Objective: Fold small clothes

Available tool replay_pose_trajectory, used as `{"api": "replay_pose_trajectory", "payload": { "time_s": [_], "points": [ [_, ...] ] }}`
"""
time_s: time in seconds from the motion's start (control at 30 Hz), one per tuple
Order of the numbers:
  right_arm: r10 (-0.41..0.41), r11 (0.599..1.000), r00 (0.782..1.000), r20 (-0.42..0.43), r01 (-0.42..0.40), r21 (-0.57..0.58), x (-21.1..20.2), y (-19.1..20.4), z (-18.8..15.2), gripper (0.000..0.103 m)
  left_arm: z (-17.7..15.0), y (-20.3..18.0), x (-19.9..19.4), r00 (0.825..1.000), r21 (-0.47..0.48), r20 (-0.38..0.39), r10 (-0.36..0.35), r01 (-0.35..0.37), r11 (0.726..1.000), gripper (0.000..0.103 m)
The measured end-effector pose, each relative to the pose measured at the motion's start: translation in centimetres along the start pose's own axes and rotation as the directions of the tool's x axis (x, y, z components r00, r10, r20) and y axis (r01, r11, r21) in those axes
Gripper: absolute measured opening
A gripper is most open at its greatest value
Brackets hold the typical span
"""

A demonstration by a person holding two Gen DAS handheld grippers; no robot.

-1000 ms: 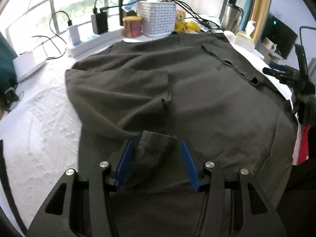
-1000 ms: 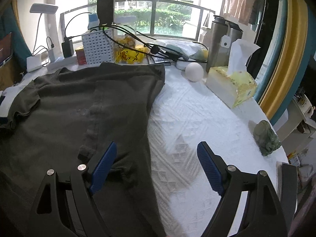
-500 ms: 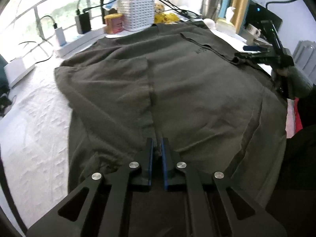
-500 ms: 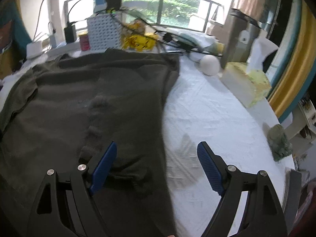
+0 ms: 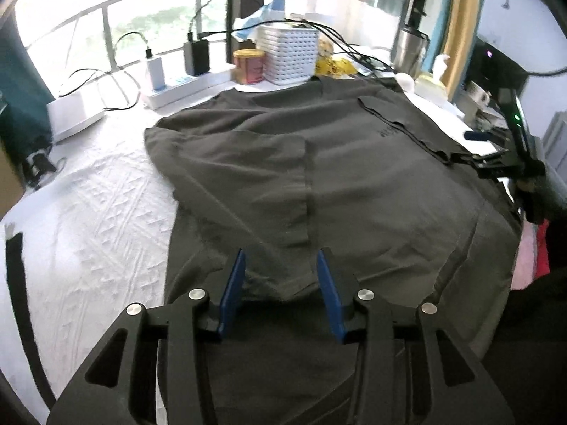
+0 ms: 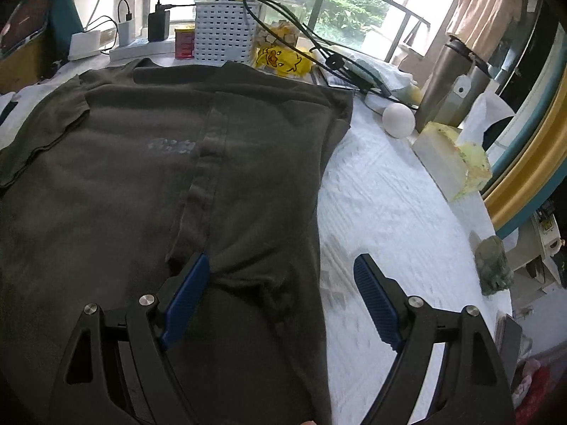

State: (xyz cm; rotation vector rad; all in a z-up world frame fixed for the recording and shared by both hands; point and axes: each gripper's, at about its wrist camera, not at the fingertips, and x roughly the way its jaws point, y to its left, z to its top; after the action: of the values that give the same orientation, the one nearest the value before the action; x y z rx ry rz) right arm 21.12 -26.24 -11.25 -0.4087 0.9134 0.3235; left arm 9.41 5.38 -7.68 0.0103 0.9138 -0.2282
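Since a second ago the left gripper (image 5: pixel 281 283) has pinched shut and its jaws have just been opening again, now apart over the near hem of the dark shirt (image 5: pixel 354 184) spread flat on the white table (image 5: pixel 99 212). Right gripper (image 6: pixel 280 283) hangs wide apart, unclamped, astride the folded right sleeve. Soft, light, limp cloth: best pinched at hems or doubled edges.

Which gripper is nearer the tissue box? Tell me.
Right. The right gripper sits at the shirt's edge on the tissue box's side; the left gripper is across the shirt.
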Motion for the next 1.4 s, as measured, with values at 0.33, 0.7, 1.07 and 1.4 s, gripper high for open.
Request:
{"api": "replay_pose_trajectory", "payload": {
  "time_s": [0.33, 0.7, 1.07, 1.4],
  "points": [
    [-0.016, 0.996, 0.997, 0.072, 0.010, 0.087, -4.1, -1.3, -1.0, 0.083, -1.5, 0.3, -1.6, 0.998, -0.091, 0.024, 0.052, -0.049, 0.995, 0.045],
    [-0.025, 0.977, 0.990, 0.140, -0.005, 0.212, -7.4, -3.6, -4.7, 0.083, -5.5, 1.0, -4.8, 0.994, -0.201, 0.072, 0.080, -0.064, 0.977, 0.045],
    [-0.021, 0.976, 0.992, 0.124, -0.007, 0.218, -7.9, -3.5, -8.8, 0.077, -10.7, 1.4, -8.0, 0.975, -0.232, 0.054, 0.216, -0.198, 0.952, 0.045],
    [0.033, 0.975, 0.994, 0.100, -0.054, 0.215, -8.0, -3.3, -11.4, 0.041, -13.8, 2.8, -10.0, 0.936, -0.301, 0.053, 0.347, -0.316, 0.900, 0.045]
  ]
}}
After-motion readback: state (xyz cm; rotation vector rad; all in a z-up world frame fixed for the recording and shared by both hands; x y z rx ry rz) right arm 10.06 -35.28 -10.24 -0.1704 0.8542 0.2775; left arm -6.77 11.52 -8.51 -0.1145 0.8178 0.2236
